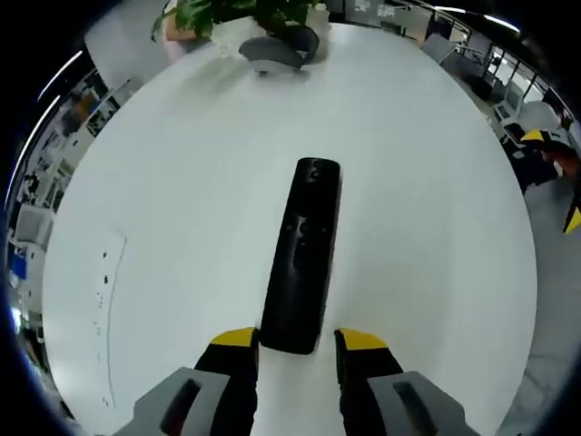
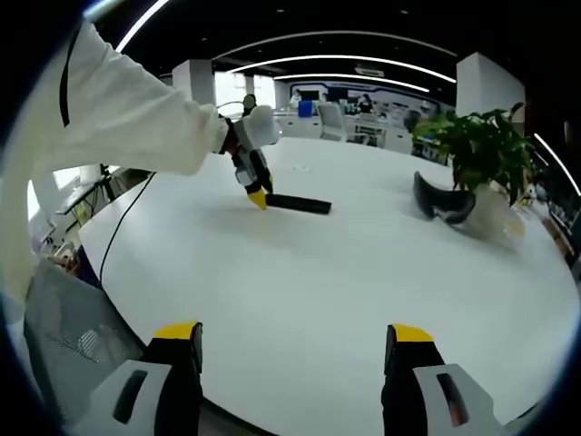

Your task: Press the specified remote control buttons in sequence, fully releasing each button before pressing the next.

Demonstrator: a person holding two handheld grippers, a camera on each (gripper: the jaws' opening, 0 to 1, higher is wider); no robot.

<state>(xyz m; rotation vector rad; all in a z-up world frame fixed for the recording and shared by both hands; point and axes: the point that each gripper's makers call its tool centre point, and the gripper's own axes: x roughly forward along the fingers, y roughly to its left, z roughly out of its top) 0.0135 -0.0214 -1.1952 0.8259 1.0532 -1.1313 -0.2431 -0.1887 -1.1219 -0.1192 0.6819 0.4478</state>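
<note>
Left hand-held gripper point(image 1: 297, 343): jaws parted to about the width of the remote control point(image 1: 304, 256), yellow-tipped, one on either side of the remote's near end. Contact between the tips and the remote cannot be confirmed. In the right gripper view the same gripper point(image 2: 257, 198) is seen tilted down at the remote's end, carried by a white-sleeved arm point(image 2: 118, 113).

Right hand-held gripper point(image 2: 296, 341): jaws spread wide, holding nothing, positioned over the bench edge and well apart from the remote.

Remote control: black, slim, lying flat on the white bench point(image 1: 436, 200), button face upward, roughly in the middle of the surface. Individual buttons are too small to tell apart.

Beyond the remote, toward the far side of the bench: a dark grey curved object point(image 1: 277, 50) lying just beside a potted green plant point(image 1: 241, 14). Both are well apart from the remote.
</note>
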